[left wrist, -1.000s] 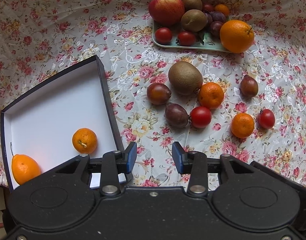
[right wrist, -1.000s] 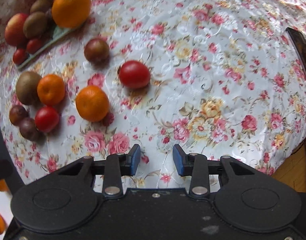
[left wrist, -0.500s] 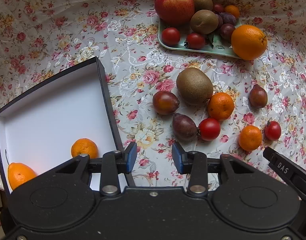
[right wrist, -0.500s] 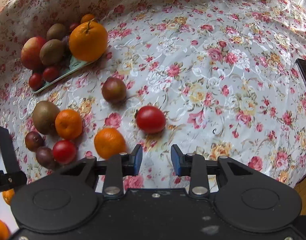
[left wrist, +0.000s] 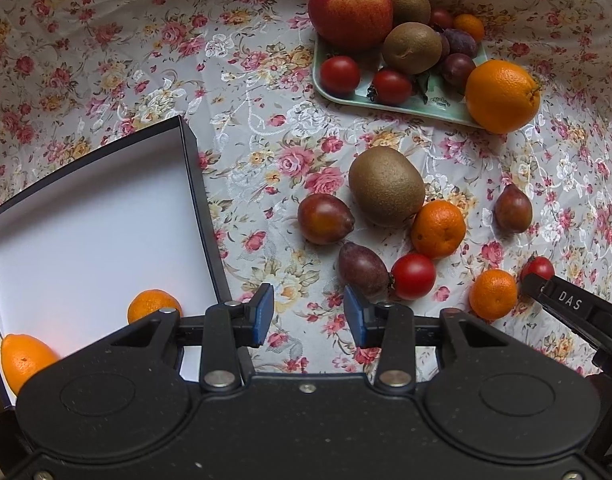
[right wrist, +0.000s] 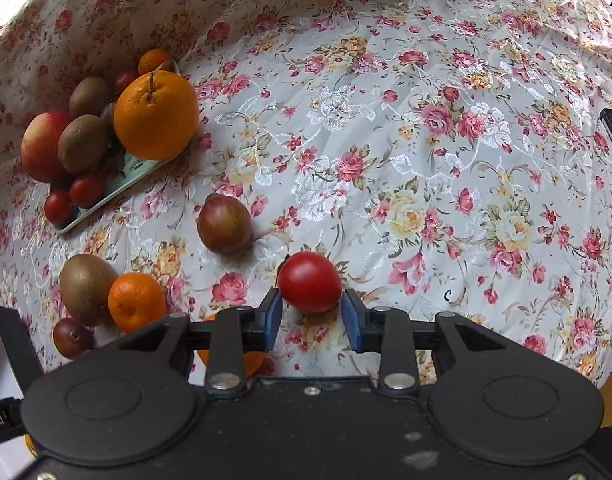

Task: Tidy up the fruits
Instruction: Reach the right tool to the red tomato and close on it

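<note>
Early days: only two mandarins [left wrist: 154, 306] lie in the white box [left wrist: 86, 216], most fruit still scattered on the surface [right wrist: 425, 160], while the open right tongs [right wrist: 310, 312] bracket, perhaps touching, a tomato [right wrist: 309, 281]; left tongs [left wrist: 307, 314] open, empty.

A home, it seems: a flowered cloth [right wrist: 385, 128] covers the desk, fruit heaped on a small tray [left wrist: 409, 104].
</note>
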The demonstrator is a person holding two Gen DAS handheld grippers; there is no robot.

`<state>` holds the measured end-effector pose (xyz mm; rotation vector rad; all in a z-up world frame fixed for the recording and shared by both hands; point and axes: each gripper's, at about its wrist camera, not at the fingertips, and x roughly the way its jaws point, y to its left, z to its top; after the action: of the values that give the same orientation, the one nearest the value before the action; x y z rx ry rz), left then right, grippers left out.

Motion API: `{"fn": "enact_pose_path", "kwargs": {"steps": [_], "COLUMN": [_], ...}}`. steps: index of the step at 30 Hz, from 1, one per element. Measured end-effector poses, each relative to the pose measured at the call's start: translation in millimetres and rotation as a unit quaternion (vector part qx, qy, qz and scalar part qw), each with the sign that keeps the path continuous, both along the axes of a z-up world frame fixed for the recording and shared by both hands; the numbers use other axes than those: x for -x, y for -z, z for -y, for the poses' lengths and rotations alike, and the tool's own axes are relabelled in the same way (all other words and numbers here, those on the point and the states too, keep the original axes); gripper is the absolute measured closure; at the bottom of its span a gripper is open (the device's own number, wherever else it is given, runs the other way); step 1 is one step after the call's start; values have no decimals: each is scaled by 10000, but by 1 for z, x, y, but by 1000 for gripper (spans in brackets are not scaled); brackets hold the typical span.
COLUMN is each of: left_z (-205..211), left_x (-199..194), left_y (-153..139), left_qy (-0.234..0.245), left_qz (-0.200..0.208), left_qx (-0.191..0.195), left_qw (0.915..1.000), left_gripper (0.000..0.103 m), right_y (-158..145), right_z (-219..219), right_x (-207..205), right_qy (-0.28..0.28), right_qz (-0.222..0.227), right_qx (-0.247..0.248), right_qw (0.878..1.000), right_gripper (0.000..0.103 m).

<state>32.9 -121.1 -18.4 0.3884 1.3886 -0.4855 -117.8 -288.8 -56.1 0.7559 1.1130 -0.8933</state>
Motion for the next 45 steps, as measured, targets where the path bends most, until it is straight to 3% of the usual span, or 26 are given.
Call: {"fn": "enact_pose_path", "kwargs": {"steps": [7,14,15,16,17,21,25,34,39,45], "left_z": [0,-1,-1,-2,-3,-6,-6,7,12,15], "left_x": [-10,-15,-16,-17,-18,-23,-24,-15,-10,-9], "left_y": [5,7,8,8,8,8,9,8,11,12], "left_qy": [-115,-198,-214,-238,-253,-372,-447,-233,-80,-11], "left_qz": [-127,-240,-264,-290,-311,-372,-346,-390,-392,-354], "left_qx": [21,64,79,95,110,161,104,169,98,62], "left_qw": [9999,9995,9994,9993,9991,9985,9983,9988,9992,9994], "left_gripper": [54,54,54,54,54,54,54,54,54,54], "right_y": [-1,-14,-17,-20,-22,-24,-24,-25,-15,-9], "right_z": [1,6,6,6,6,9,24,49,49,43], "right_x": [-3,0,0,0,0,-1,8,18,7,-4], "right_qy": [-16,145,139,140,119,147,475,1092,1028,865], "right_qz": [-98,238,300,390,468,524,609,613,564,373], "right_qx": [18,-264,-243,-220,-226,-411,-718,-602,-754,-453], "right_qw": [9999,9993,9992,9989,9986,9977,9944,9903,9902,9945], "right_gripper": [70,73,75,92,99,98,90,80,80,71]}}
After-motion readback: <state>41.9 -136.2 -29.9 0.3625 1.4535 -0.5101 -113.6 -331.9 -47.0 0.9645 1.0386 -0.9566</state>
